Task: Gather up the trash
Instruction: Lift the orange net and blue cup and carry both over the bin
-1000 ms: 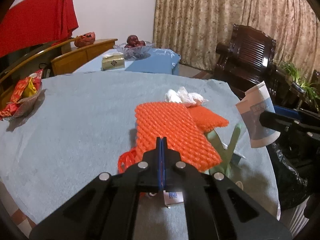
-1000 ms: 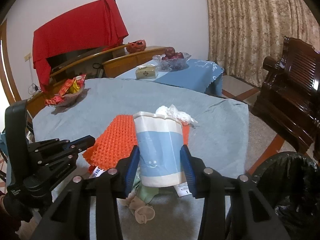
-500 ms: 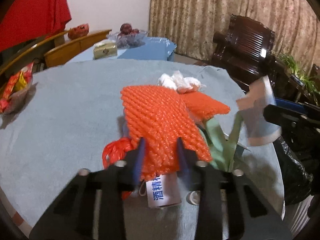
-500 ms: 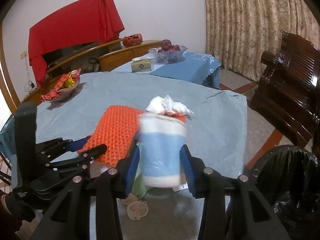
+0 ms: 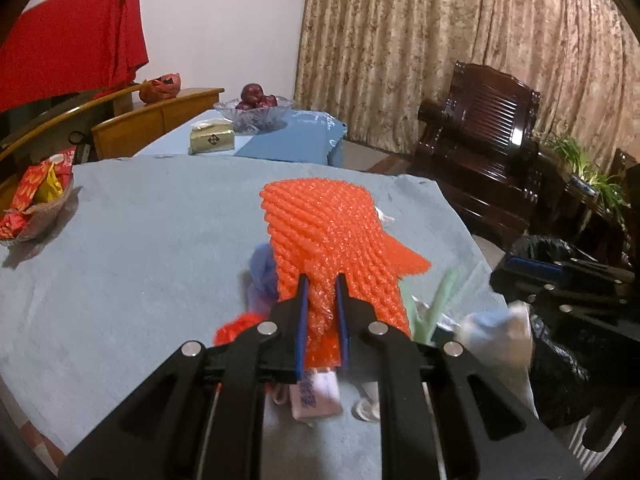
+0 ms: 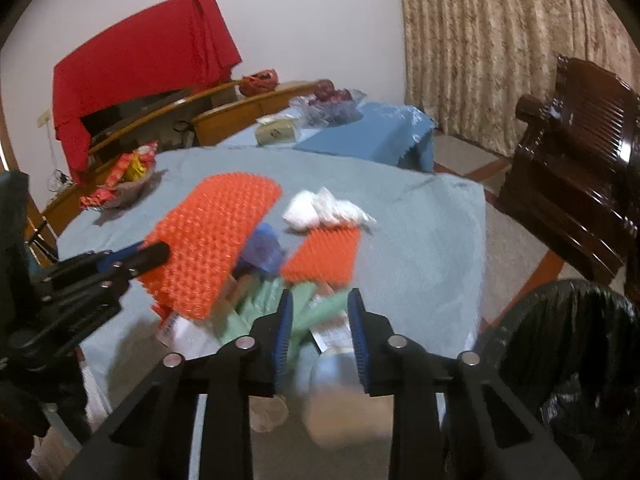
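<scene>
My left gripper (image 5: 321, 280) is shut on the near edge of a large orange foam net (image 5: 328, 232) and holds it lifted off the table; it also shows in the right wrist view (image 6: 208, 240). My right gripper (image 6: 320, 300) is open; the blue-and-white paper cup (image 6: 344, 396) is a blur falling below its jaws, and shows blurred in the left wrist view (image 5: 496, 328). A second orange net (image 6: 324, 256), white crumpled tissue (image 6: 320, 210), green wrappers (image 6: 280, 300) and a labelled packet (image 5: 316, 396) lie on the blue tablecloth (image 5: 140, 240).
A bin lined with a black bag (image 6: 568, 360) stands at the table's right edge. A basket of snacks (image 5: 32, 204) sits far left. A lower blue table with a fruit bowl (image 5: 256, 110) and a dark wooden chair (image 5: 480, 160) stand behind.
My left gripper opened, went around the big orange net, closed on it and lifted it. My right gripper opened and let go of the paper cup, which drops.
</scene>
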A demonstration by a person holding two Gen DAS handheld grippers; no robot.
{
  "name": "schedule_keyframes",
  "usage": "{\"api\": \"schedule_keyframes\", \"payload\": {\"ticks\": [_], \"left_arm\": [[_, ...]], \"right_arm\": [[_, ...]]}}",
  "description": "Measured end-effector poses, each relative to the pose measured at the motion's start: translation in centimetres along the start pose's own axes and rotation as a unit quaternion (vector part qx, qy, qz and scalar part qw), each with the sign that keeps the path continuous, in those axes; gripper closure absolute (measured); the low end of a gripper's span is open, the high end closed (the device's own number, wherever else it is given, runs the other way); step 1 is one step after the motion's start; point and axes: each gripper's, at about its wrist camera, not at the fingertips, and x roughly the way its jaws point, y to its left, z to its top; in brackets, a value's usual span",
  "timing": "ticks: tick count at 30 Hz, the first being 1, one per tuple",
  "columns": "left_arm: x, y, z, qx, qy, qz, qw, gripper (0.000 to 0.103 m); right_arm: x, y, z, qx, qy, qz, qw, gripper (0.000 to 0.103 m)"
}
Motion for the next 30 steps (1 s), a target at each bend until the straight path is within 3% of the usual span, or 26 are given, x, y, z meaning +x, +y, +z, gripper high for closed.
{"api": "schedule_keyframes", "payload": {"ticks": [4, 13, 22, 30], "left_arm": [[0.0, -0.7, -1.4, 0.002, 0.015, -0.017, 0.9997, 0.091], [-1.6, -2.2, -3.8, 0.021, 0.028, -0.042, 0.9985, 0.091], [-2.1, -2.4, -5.7, 0.027, 0.046, -0.037, 0.9979, 0.091], [-1.7, -2.0, -5.8, 0.023, 0.048, -0.033, 0.998, 0.091]], "right_arm": [[-0.5, -0.6, -1.4, 0.005, 0.011, -0.003, 1.0, 0.049], [-1.5, -0.7, -4.5, -0.001, 0.038, -0.006, 0.999, 0.038], [0.7, -0.5, -5.3, -0.017, 0.053, -0.014, 0.998, 0.034], [3.1, -0.1, -5.9, -0.061, 0.076, -0.049, 0.994, 0.037]]}}
